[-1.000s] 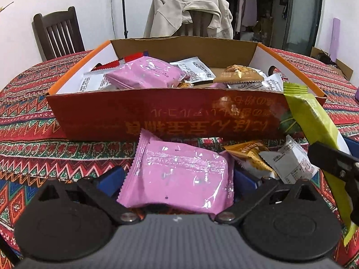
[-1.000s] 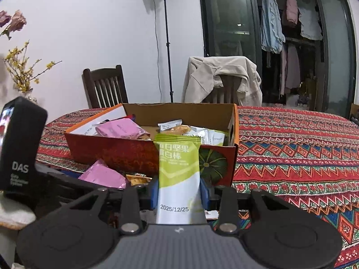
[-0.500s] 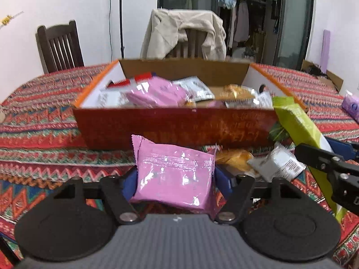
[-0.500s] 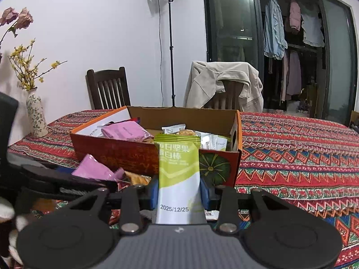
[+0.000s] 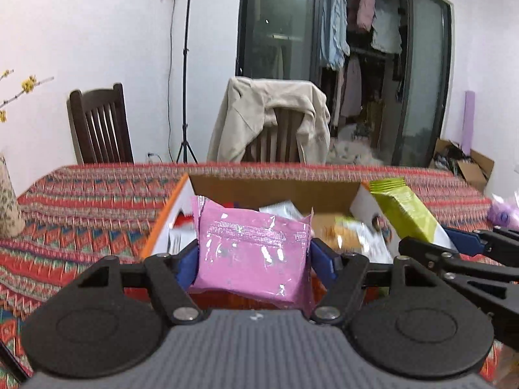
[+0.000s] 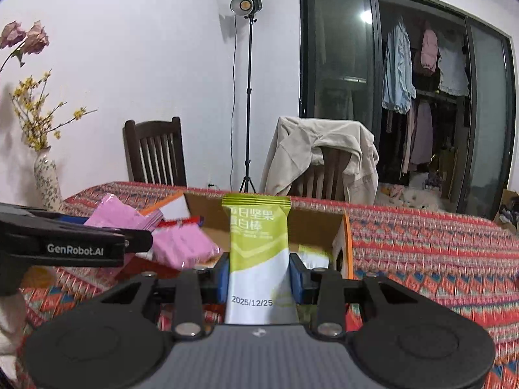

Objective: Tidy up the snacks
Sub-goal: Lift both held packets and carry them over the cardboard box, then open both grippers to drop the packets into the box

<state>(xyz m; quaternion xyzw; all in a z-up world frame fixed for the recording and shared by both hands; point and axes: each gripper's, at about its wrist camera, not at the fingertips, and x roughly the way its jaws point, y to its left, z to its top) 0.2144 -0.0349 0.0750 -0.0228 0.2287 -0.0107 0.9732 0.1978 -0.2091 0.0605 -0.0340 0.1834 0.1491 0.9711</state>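
Note:
My left gripper [image 5: 254, 259] is shut on a pink snack packet [image 5: 253, 249] and holds it above the near wall of the open cardboard box [image 5: 275, 188]. The box holds several snack packets. My right gripper [image 6: 259, 275] is shut on a green and white snack bar [image 6: 258, 253], held upright over the box [image 6: 343, 240], near its right end. The bar also shows at the right in the left wrist view [image 5: 405, 214]. The left gripper with its pink packet [image 6: 120, 217] shows at the left in the right wrist view, above another pink packet [image 6: 181, 246] in the box.
The box stands on a table with a red patterned cloth [image 5: 97, 194]. A flowered vase [image 6: 48, 181] stands at the table's left edge. Two chairs [image 6: 155, 152], one draped with a beige jacket [image 6: 318, 152], and a light stand [image 6: 248, 97] are behind the table.
Both grippers rose from table level with their snacks and moved forward over the box. The loose snacks in front of the box dropped out of view.

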